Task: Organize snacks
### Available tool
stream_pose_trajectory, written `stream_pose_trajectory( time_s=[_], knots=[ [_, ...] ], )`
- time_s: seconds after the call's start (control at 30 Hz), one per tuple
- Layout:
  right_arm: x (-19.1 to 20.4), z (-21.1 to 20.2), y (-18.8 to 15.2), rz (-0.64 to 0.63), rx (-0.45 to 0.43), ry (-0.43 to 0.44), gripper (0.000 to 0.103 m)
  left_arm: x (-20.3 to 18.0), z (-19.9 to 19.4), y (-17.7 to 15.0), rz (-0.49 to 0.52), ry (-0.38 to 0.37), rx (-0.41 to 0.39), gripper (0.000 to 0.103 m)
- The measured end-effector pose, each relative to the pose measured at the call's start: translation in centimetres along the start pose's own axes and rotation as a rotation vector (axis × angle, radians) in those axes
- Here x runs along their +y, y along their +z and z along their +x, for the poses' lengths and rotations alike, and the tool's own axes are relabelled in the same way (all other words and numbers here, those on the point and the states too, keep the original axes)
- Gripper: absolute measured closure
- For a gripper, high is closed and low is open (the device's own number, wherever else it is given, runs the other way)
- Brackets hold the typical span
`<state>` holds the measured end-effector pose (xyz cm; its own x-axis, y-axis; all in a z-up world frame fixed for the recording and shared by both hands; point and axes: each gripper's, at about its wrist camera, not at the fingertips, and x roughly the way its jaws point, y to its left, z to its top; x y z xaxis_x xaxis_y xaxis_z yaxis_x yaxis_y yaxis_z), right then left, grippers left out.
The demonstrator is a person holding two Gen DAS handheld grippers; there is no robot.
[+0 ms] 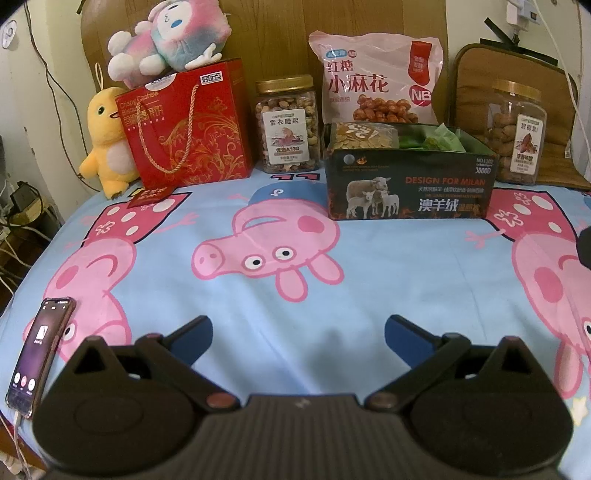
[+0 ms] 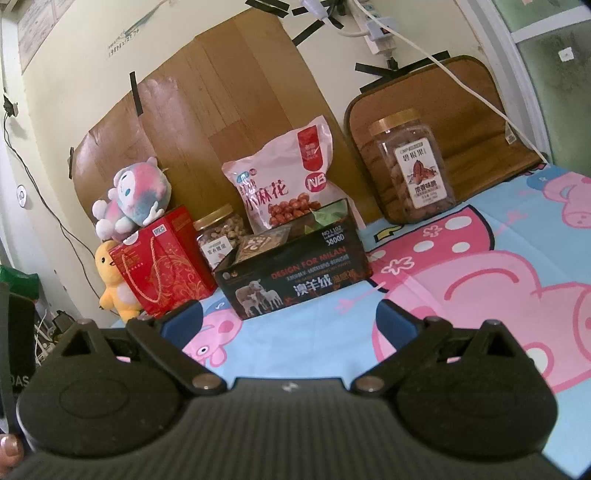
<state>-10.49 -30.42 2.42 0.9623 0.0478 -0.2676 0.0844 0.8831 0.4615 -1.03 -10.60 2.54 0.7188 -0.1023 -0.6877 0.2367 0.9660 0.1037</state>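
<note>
A dark open box [image 1: 410,184] [image 2: 295,280] printed with sheep stands on the bed and holds a packet of seeds [image 1: 364,134] [image 2: 258,245] and green packets [image 1: 443,142]. Behind it leans a pink snack bag [image 1: 376,74] [image 2: 284,177]. A jar of cashews [image 1: 288,123] [image 2: 219,236] stands to its left, a jar of pecans [image 1: 517,131] [image 2: 413,170] to its right, and a red gift box [image 1: 188,125] [image 2: 159,266] further left. My left gripper [image 1: 298,332] and right gripper [image 2: 290,317] hover open and empty in front of the row, well short of it.
Plush toys: a pink and blue one [image 1: 166,35] [image 2: 135,195] on the red box, a yellow duck [image 1: 107,142] [image 2: 110,284] beside it. A phone [image 1: 38,354] lies on the cartoon-pig sheet [image 1: 295,266] near the left edge. Cables and a power strip [image 2: 373,26] hang on the wall.
</note>
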Motion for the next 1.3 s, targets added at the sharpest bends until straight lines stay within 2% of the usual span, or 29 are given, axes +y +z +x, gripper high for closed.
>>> stream_pose_trajectory(
  time_s=[1.3],
  knots=[
    [0.16, 0.12, -0.35, -0.009, 0.003, -0.001, 0.002, -0.13, -0.31, -0.15, 0.008, 0.008, -0.009, 0.000]
  ],
)
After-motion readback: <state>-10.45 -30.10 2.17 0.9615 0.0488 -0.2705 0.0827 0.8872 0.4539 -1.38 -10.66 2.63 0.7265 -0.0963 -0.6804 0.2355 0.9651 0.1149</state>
